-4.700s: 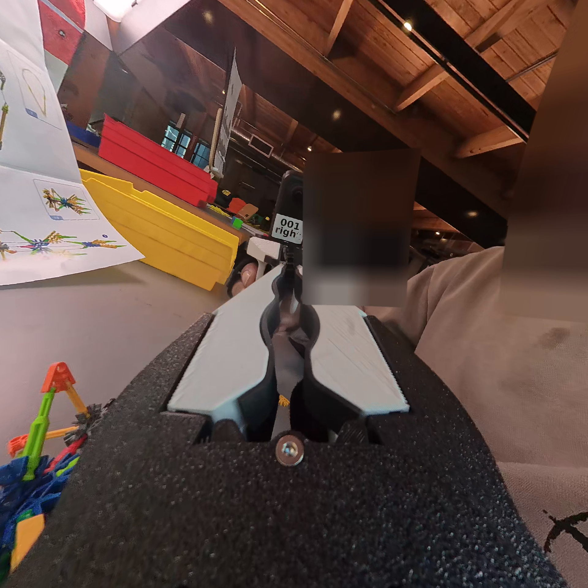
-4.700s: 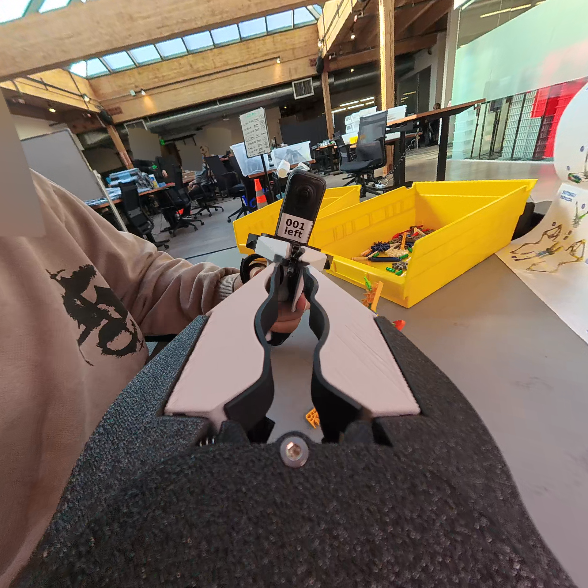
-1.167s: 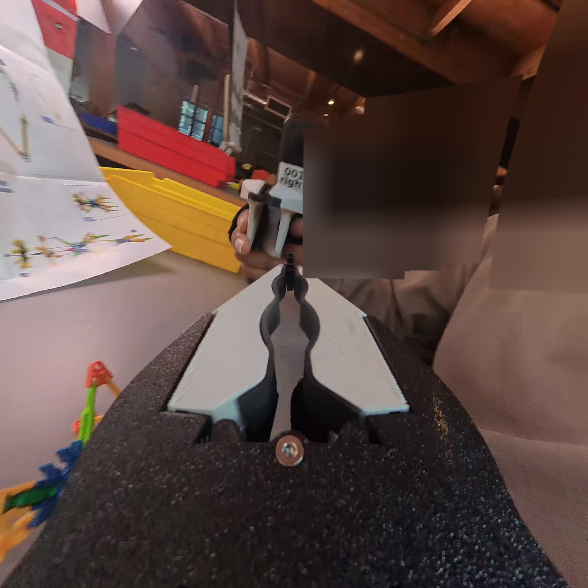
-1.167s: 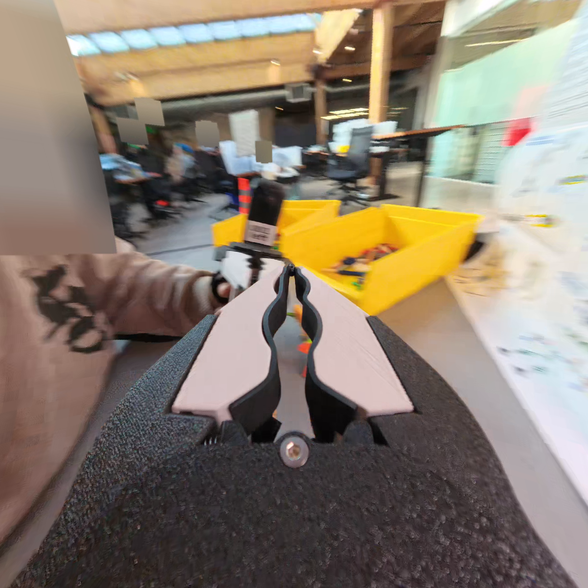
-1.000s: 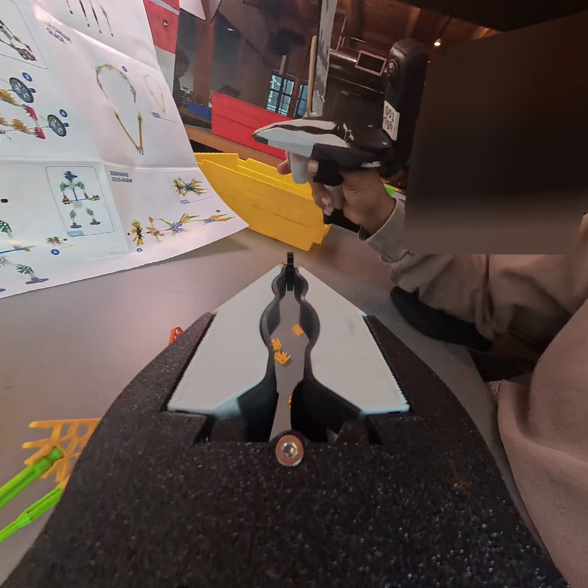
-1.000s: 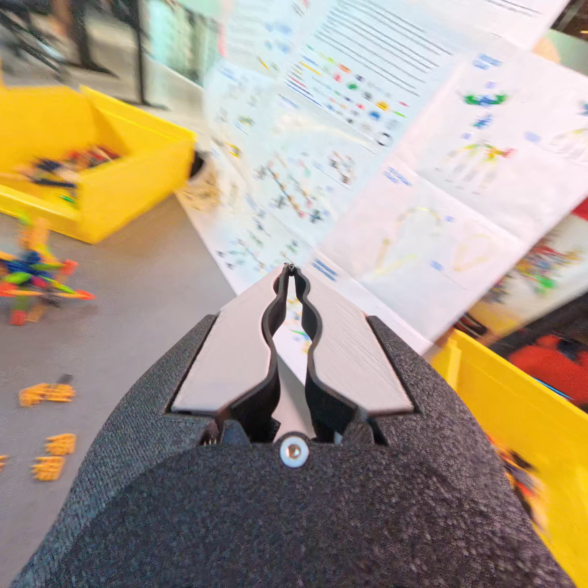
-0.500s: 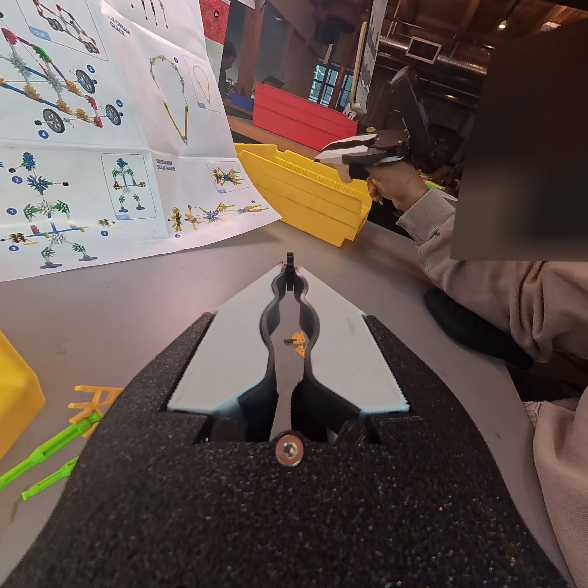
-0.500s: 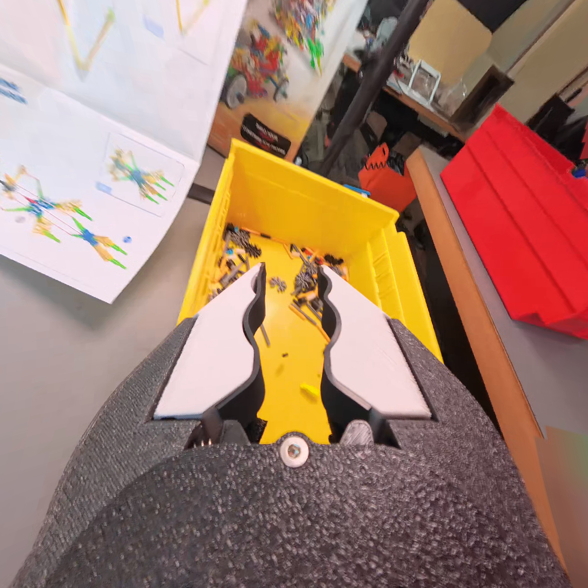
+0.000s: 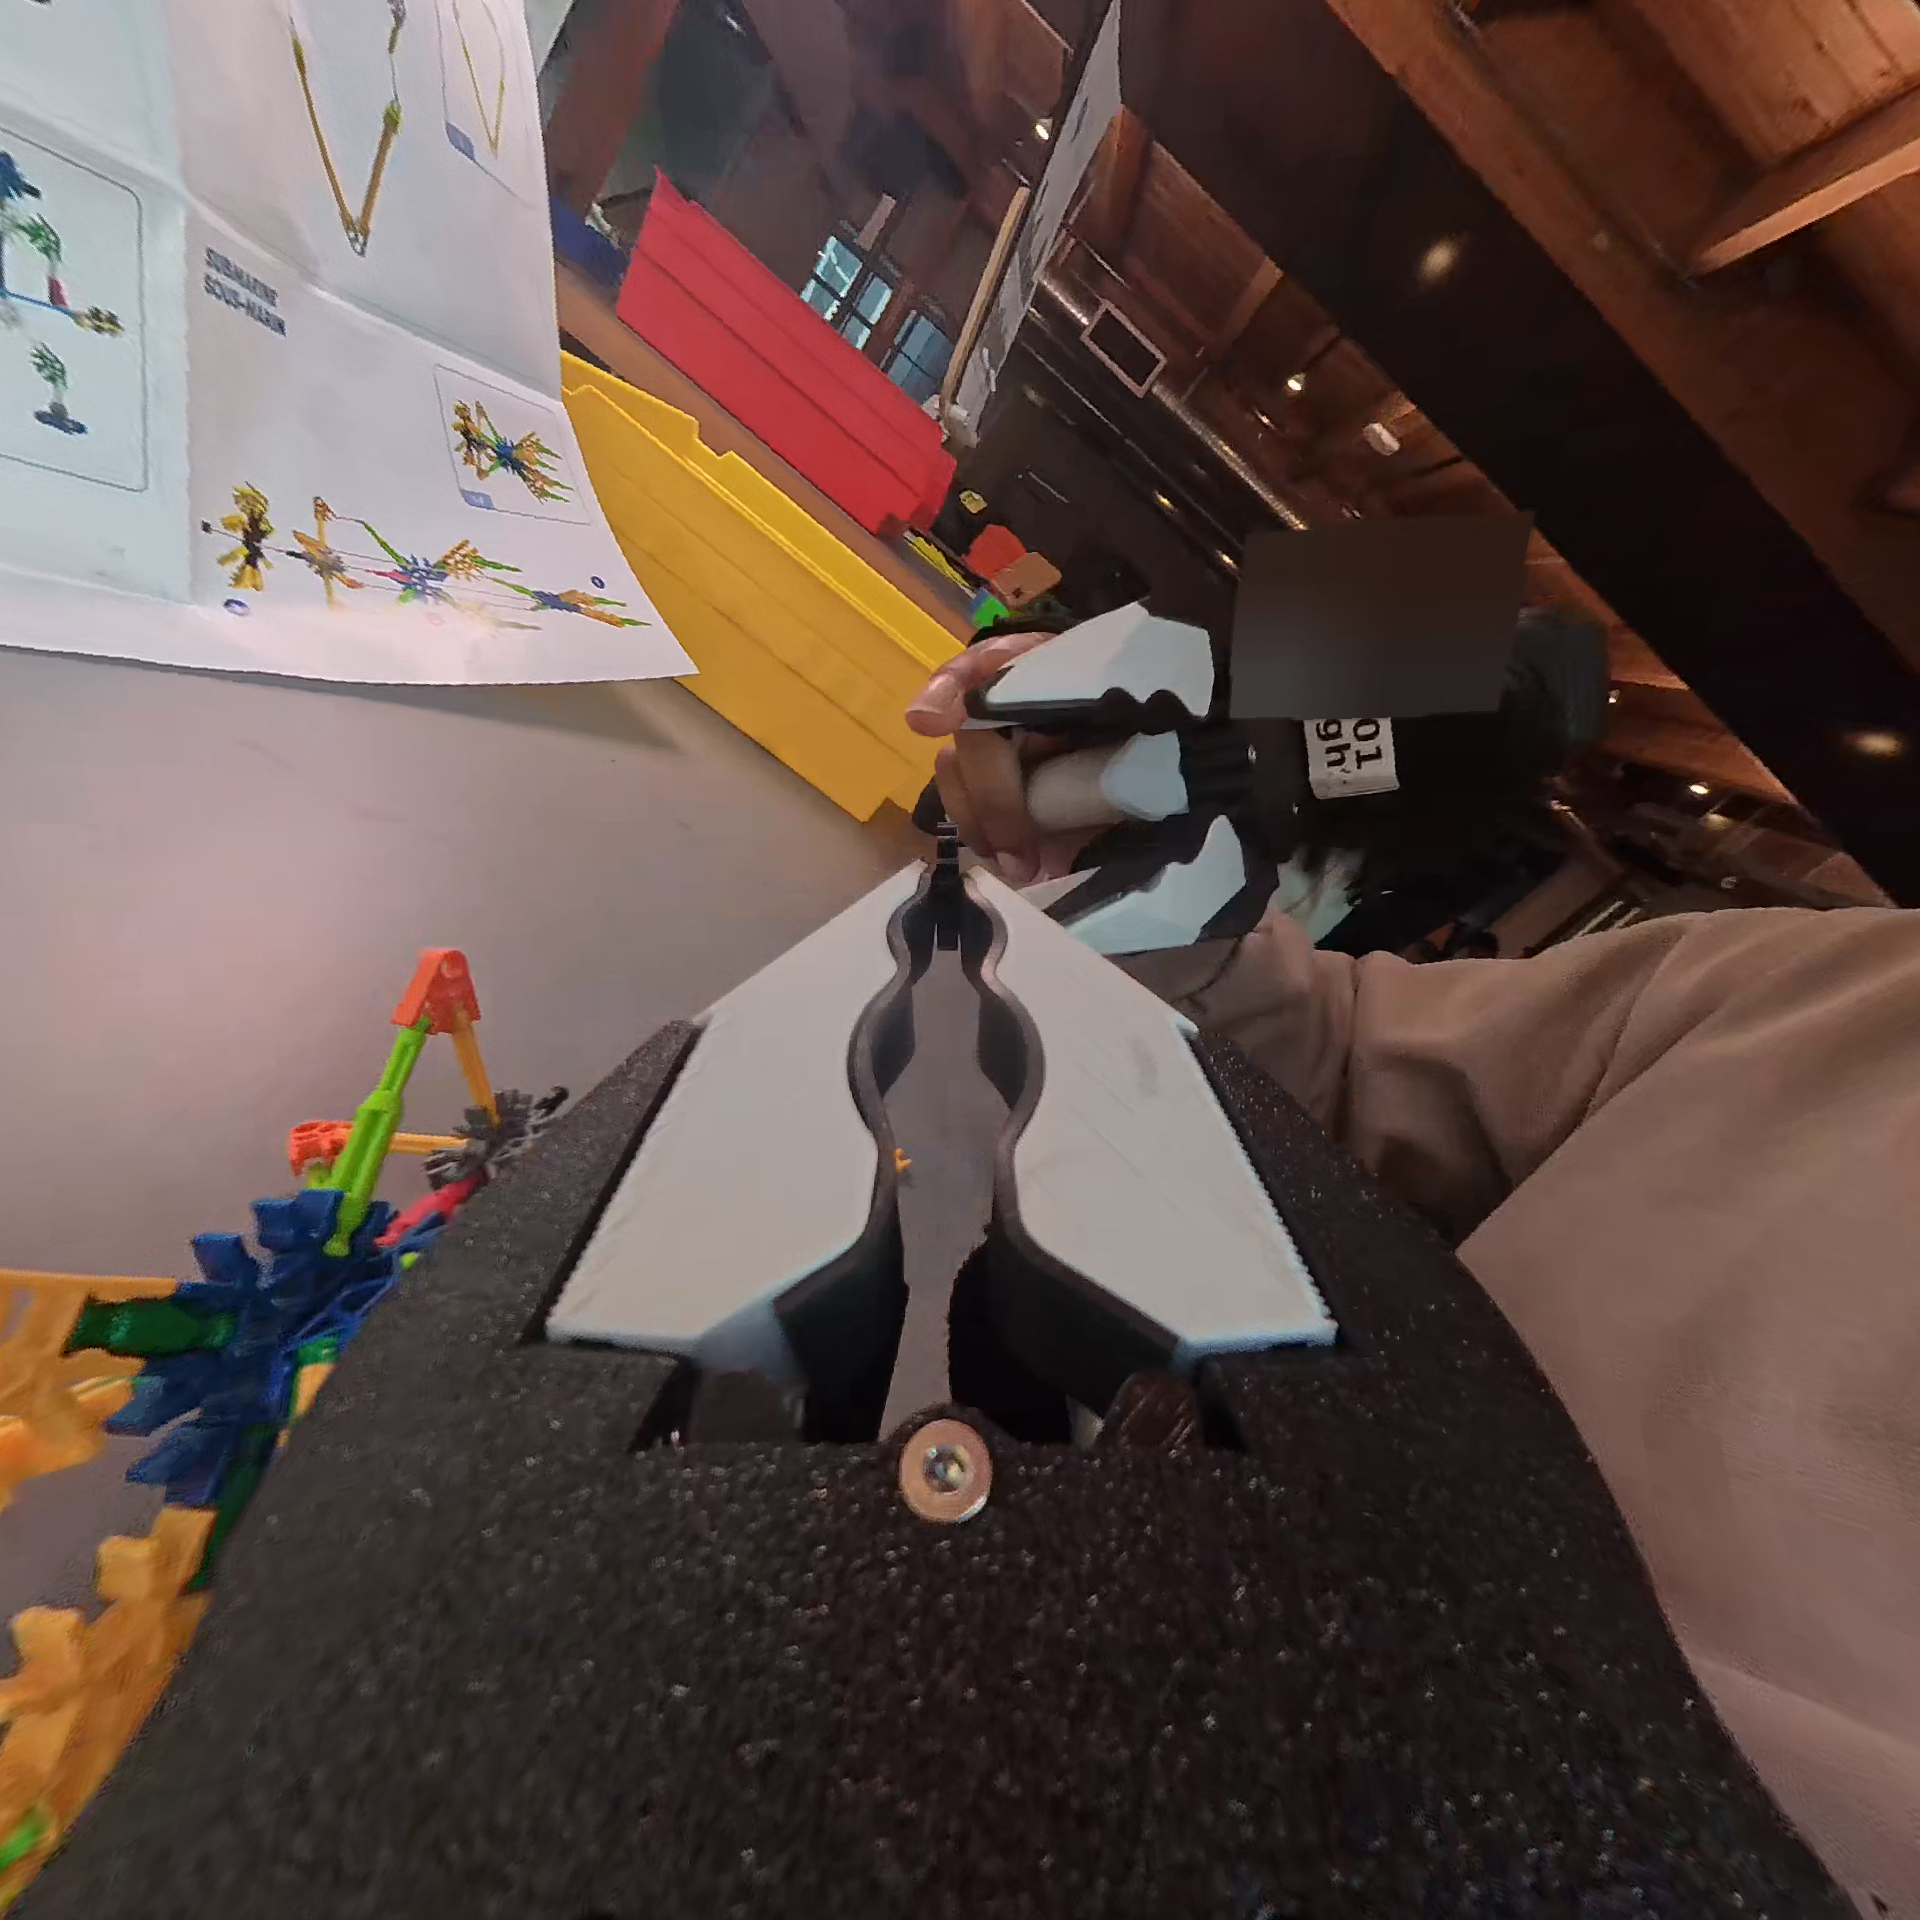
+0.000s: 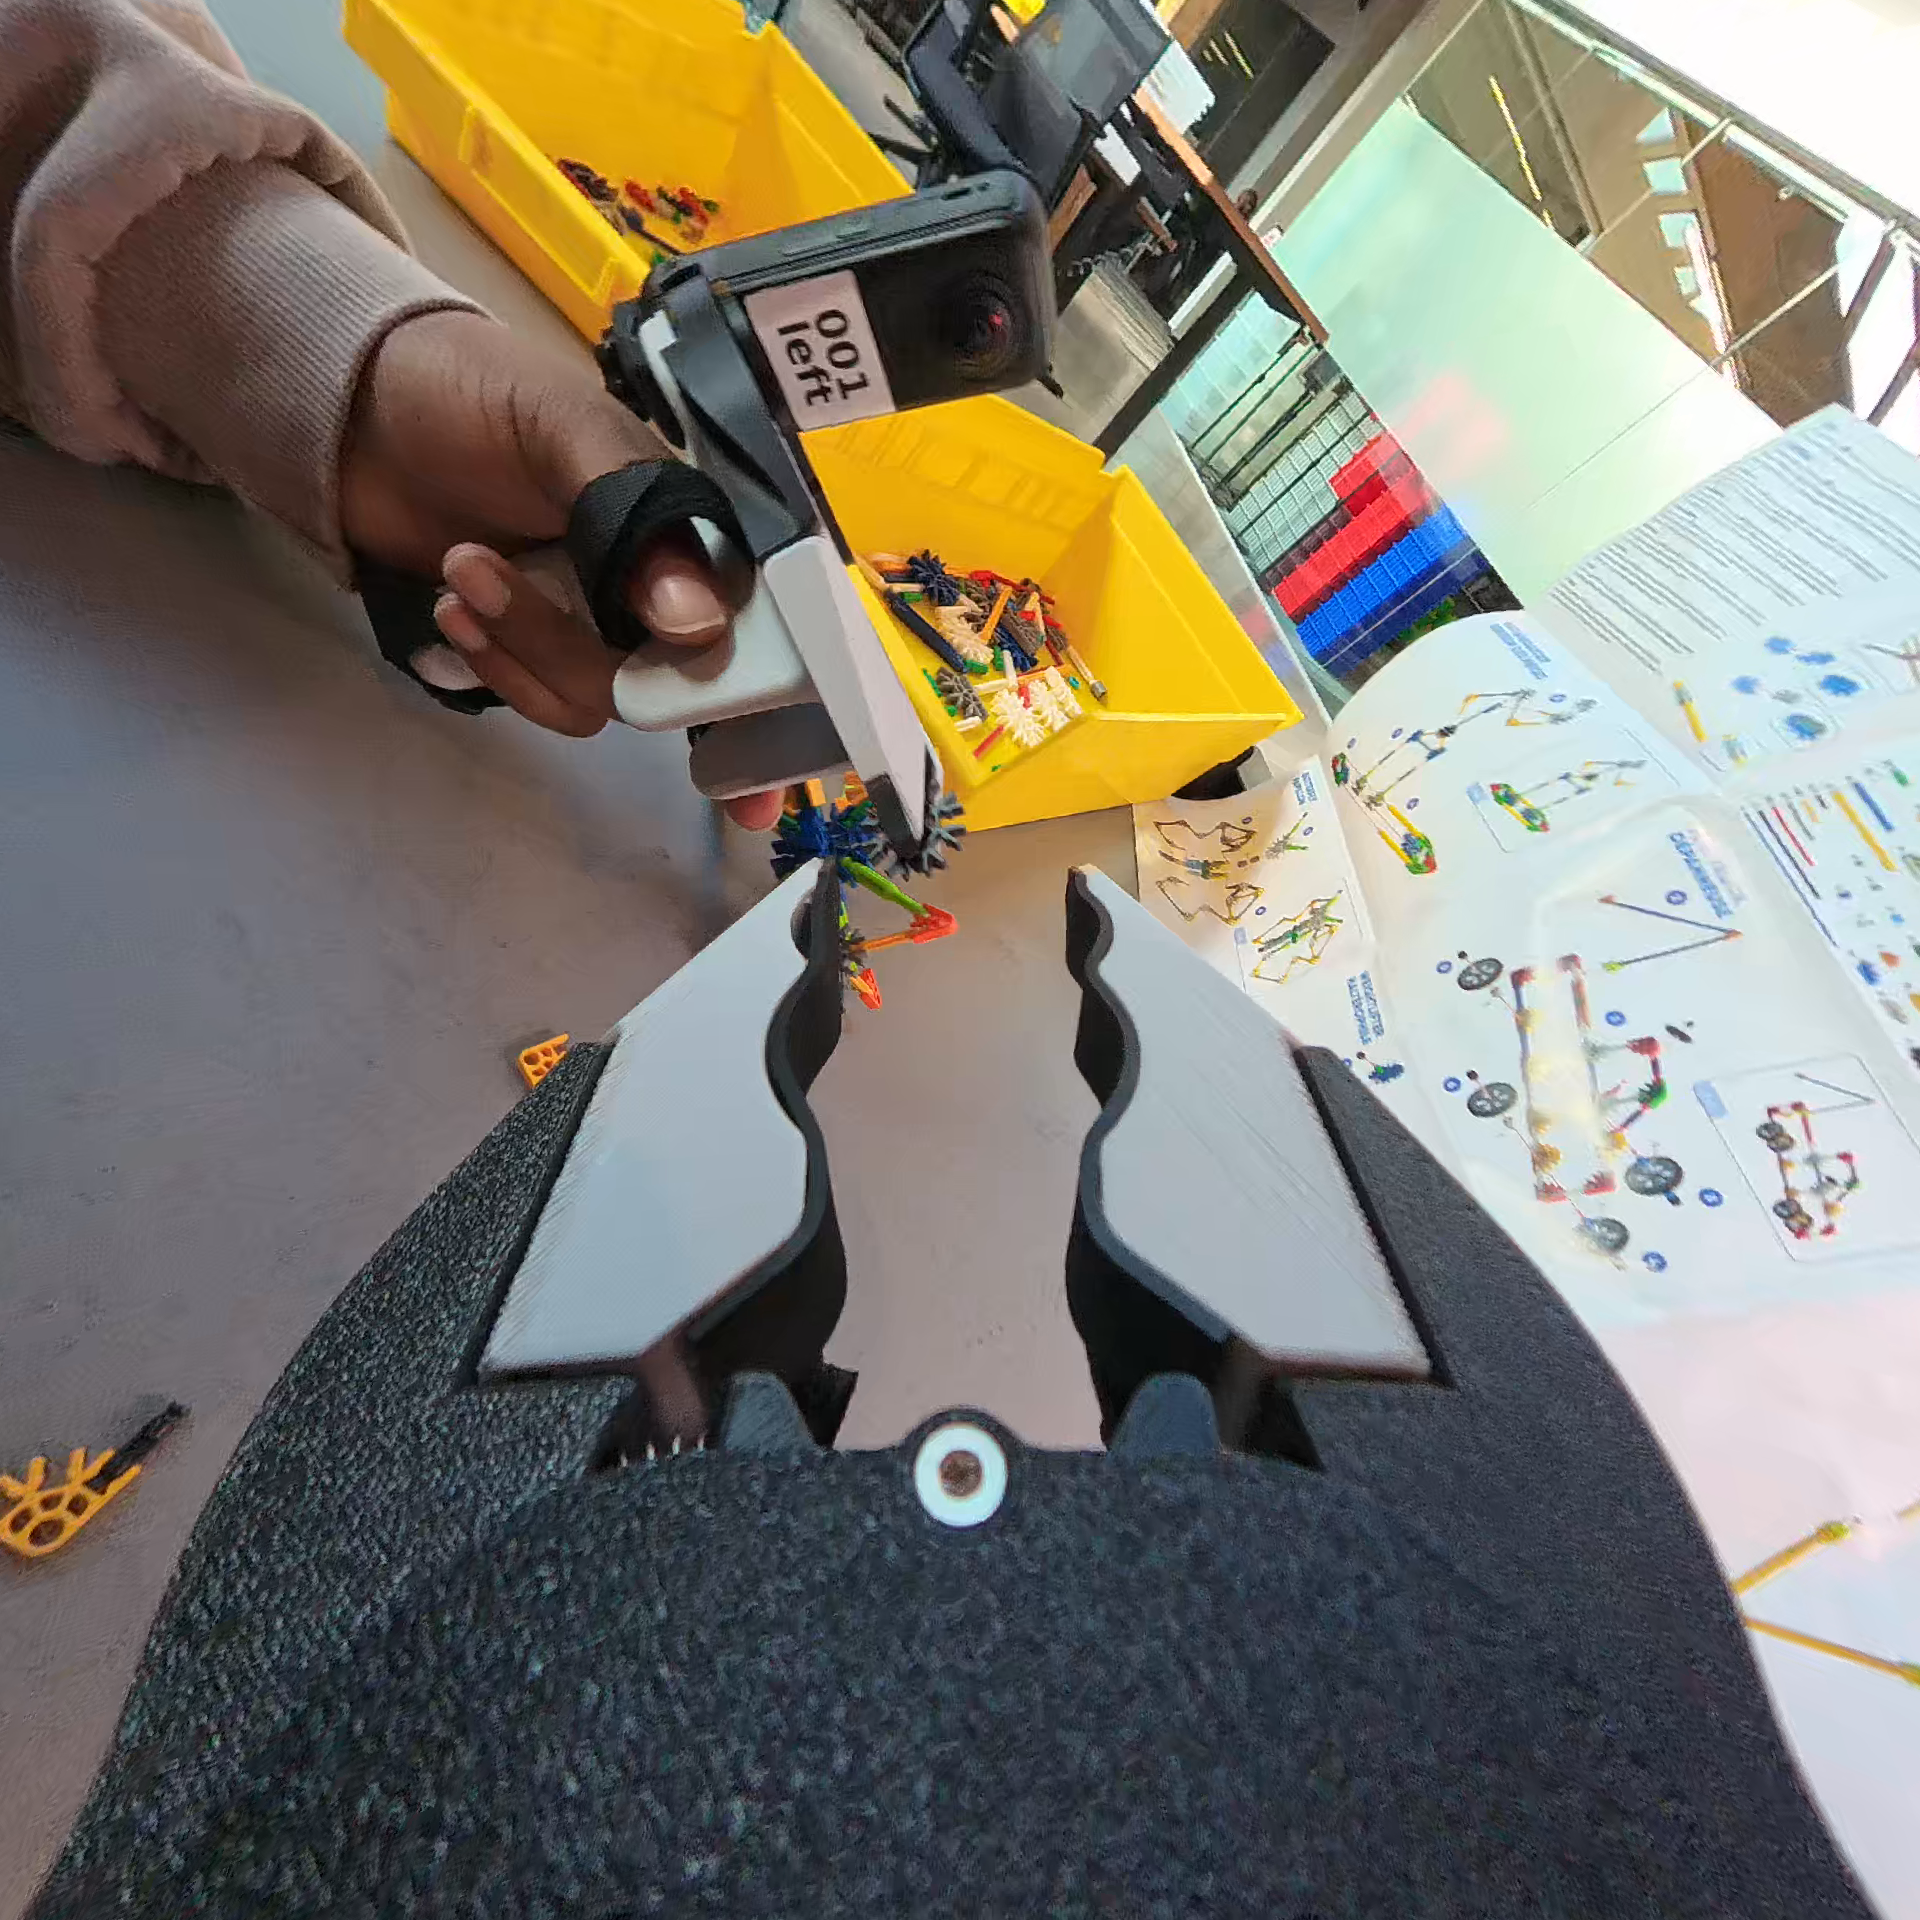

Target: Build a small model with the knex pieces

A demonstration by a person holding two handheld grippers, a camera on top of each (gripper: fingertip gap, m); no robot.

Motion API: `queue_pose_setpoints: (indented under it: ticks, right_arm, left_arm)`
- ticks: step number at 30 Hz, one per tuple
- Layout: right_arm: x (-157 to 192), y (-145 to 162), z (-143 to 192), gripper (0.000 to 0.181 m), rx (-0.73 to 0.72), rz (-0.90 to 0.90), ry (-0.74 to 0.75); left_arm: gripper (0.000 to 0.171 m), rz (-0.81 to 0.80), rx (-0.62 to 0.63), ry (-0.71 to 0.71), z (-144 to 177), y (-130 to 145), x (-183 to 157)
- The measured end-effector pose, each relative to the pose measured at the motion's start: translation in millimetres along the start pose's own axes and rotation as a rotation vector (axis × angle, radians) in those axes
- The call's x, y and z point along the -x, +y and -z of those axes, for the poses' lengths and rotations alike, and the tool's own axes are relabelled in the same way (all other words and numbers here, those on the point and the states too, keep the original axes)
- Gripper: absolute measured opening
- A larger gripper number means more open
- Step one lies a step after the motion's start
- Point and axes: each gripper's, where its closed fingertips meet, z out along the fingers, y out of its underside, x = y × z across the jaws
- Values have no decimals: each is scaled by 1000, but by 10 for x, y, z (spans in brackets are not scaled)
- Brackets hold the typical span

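Toy model [image 10: 831, 842] of snap-together rods and connectors lies on the grey bench [image 10: 260, 935], just in front of a yellow bin [image 10: 1039, 488] of loose parts and right beside the tips of the left gripper [image 10: 914, 800].

That gripper's two fingers are pressed together. In the right wrist view a dark snowflake connector [image 10: 935, 826] sits at their tips. The thin black sliver standing between the tips in the left wrist view is probably the same piece seen on edge, so I judge it pinched there. The right gripper [image 10: 945, 904] is spread wide with nothing between its fingers, held over bare bench and aimed at the model from close by.

The model looks light and stiff, being thin plastic, but its press-fit joints would likely pop apart under a sideways squeeze. The blue hub [image 9: 281, 1278] or the middle of the green rod [image 9: 369, 1122] looks the firmest place to hold. It is too open and spiky to be slippery.

Its long axis runs flat along the bench from the blue hub up the green rod to an orange corner connector [image 9: 442, 992], and that end points toward the unfolded instruction sheet [image 10: 1558, 935].

Small yellow connectors [image 10: 52, 1496] lie apart on the bench nearer the right gripper.
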Motion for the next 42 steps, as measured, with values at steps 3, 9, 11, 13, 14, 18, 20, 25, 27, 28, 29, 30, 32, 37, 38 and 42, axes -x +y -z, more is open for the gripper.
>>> queue_pose_setpoints:
  ticks: [3, 9, 11, 13, 14, 18, 20, 25, 27, 28, 29, 30, 32, 37, 38, 42]
  right_arm:
    - [137, 24, -126, 38, 15, 55, -13]
    - [191, 30, -133, 21, 0, 65, -26]
    - [198, 36, -131, 20, 0, 51, -37]
    - [184, 31, -122, 21, -5, 35, -38]
    - [148, 27, -106, 20, -7, 22, -30]
    - [-439, 2, 179, 21, -46, -131, 130]
    - [-970, 99, 517, 21, -24, -223, 287]
    - [-2051, 822, 1627, 21, 144, -482, 627]
    - [-2293, 1321, 1970, 21, 254, -567, 704]
    - [-2362, 1611, 2105, 21, 322, -608, 725]
    - [-2395, 1914, 2217, 20, 397, -655, 732]
    - [-2406, 2197, 2305, 20, 458, -699, 734]
    - [-2355, 2693, 2405, 21, 546, -796, 716]
    - [-2241, 3352, 2414, 21, 619, -950, 680]
    - [-2250, 3405, 2398, 21, 623, -965, 679]
    - [-2294, 3542, 2349, 21, 654, -987, 674]
  left_arm:
    - [3, 66, 16, 50, -40, 48, -67]
    - [3, 91, 49, 64, -83, 127, -89]
    - [3, 81, 52, 60, -87, 134, -87]
    - [8, 37, 35, 64, -75, 99, -110]
    - [19, 10, 15, 57, -58, 53, -112]
    - [38, -222, -17, -98, 51, -107, 5]
    - [47, -355, 3, -182, 87, -142, 58]
    - [32, -567, 16, -351, 166, -224, 168]
    - [21, -614, 18, -393, 190, -242, 200]
    - [20, -627, 15, -411, 199, -254, 217]
    - [17, -632, 14, -433, 210, -264, 244]
    - [14, -634, 14, -456, 222, -275, 277]
    - [11, -641, -3, -496, 253, -311, 330]
    - [23, -627, -48, -530, 327, -400, 375]
    - [30, -621, -47, -521, 325, -397, 371]
    - [53, -618, -15, -501, 294, -352, 378]
